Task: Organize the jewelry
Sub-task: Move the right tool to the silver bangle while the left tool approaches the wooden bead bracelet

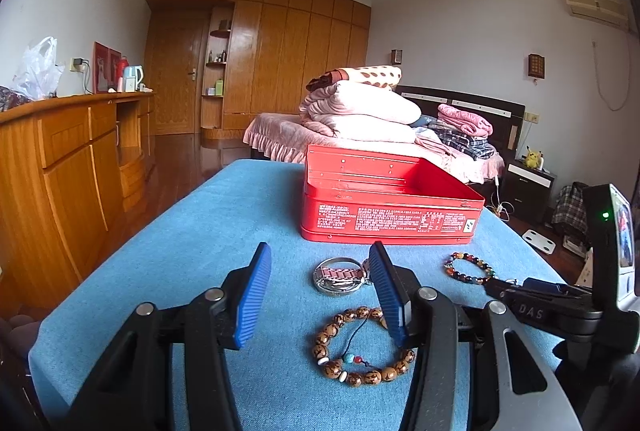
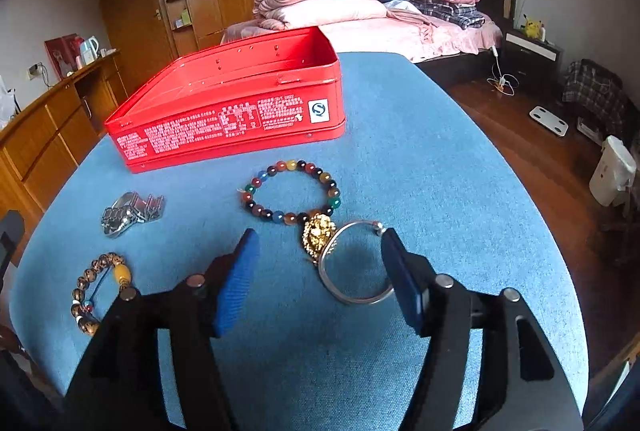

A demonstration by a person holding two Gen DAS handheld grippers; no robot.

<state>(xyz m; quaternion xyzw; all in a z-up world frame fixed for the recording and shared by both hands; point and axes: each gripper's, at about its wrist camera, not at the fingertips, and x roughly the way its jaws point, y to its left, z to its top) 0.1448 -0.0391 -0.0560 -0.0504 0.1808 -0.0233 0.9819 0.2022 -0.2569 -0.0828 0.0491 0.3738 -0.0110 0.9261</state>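
Two grippers (jaws apart), silver bangle (image 2: 356, 263), red tin (image 2: 240, 103)

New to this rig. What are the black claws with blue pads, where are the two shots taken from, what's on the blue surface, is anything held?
There is no robot: a person holds a two-finger clamp in each hand, with a fisheye camera on each looking along its fingers. One picture comes from the left gripper, the other from the right gripper.

On the blue cloth-covered table stands an open red metal tin; what can be seen of its inside looks empty. In front of it lie a silver metal wristwatch, a brown wooden bead bracelet, a multicoloured glass bead bracelet with a gold charm, and a thin silver bangle.

Nothing is held. Both grippers are open. The right one's fingers sit either side of the bangle without pressing on it.
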